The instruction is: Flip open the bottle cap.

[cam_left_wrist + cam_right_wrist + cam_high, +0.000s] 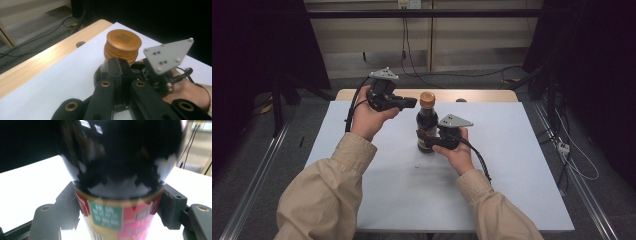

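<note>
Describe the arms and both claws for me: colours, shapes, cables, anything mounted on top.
Both arms wear beige long sleeves with cuffs at the wrists. The left claw and right claw are black, with jointed linkage arms pinned by brass-coloured bushings. Each carries a grey three-cornered plate on top, dotted with small screws. A black cable trails from each claw.

Print on the bottle's [117,202] green-and-pink label [107,217] is too blurred to read
</note>
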`<state>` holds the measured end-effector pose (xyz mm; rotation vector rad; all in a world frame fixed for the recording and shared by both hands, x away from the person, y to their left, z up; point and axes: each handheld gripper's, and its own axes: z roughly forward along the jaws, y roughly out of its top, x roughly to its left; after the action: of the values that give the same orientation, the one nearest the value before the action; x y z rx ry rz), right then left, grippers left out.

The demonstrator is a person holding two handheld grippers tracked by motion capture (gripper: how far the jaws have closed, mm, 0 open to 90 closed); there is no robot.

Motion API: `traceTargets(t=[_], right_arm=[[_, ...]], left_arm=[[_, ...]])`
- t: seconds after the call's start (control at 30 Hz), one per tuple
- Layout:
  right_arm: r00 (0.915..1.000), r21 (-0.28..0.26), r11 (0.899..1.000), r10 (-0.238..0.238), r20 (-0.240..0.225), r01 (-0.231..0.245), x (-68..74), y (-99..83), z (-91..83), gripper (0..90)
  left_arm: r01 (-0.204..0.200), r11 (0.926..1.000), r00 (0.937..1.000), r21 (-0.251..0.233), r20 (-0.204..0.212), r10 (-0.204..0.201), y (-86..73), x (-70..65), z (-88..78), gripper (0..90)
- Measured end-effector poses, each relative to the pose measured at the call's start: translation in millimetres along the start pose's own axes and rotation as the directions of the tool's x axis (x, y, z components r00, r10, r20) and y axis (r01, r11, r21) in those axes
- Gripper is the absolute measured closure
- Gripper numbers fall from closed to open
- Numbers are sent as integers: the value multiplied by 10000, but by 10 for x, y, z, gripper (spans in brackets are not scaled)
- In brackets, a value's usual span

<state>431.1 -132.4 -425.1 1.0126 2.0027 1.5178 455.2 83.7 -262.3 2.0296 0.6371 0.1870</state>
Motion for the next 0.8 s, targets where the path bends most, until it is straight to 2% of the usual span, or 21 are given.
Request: traceTargets(t=[0.03,0.07,0.2,0.33,0.43,0.8], right_arm=[[9995,-52,9996,285,-120,-285,-10,-24,6,295],[9995,-148,9994,322,-59,-323,-11,-41,6,298],[9997,-439,9990,82,212,-73,36,-73,16,303],[9997,-311,9994,170,146,-165,4,-61,-1,304],[9998,-236,9997,14,183,-9,18,-47,4,301],[9999,-19,10000,-14,171,15,9,-25,-2,302]], left_arm=[[-7,10000,10000,-16,-1,7,-4,3,7,900],[17,10000,10000,-6,-2,-17,-9,3,13,900],[24,10000,10000,25,32,-24,-20,16,24,900],[48,10000,10000,4,47,-48,-34,33,31,900],[65,10000,9999,-8,84,-65,-39,34,40,900],[-3,10000,9999,37,154,3,-4,19,110,900]])
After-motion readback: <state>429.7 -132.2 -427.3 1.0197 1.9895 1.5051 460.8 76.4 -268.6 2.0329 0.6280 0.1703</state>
